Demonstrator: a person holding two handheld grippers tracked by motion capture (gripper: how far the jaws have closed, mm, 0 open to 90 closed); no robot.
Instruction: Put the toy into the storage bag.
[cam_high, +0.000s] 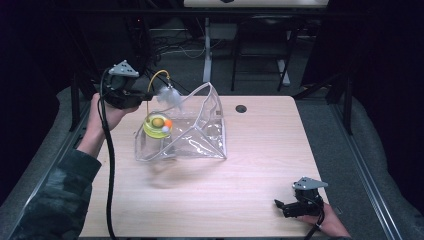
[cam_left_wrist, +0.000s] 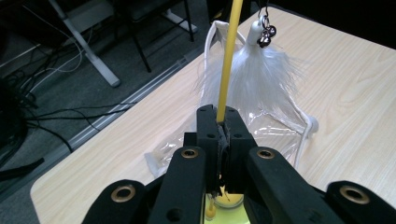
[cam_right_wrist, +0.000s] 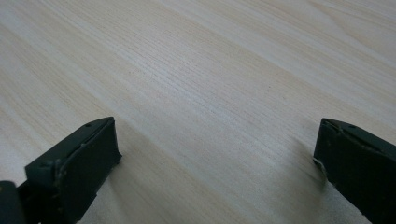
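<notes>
No legible text, label, sign visible.

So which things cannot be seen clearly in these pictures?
- Toy base: left gripper view, mostly hidden behind the left hand-held gripper.
- Wand top: same view, cut off by the upper edge.
- Bell: same view, too small for detail.
- Bag opening: high view, clear plastic, edges uncertain.

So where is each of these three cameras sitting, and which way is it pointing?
High view: above the person's side, looking forward and down on the table; both forearms and grippers show.
Left gripper view: rides the left gripper, looking along its shut jaws at the yellow wand and white feather.
Right gripper view: rides the right gripper, facing bare tabletop between open jaws.
Shared: high and left gripper views both show the clear bag.
</notes>
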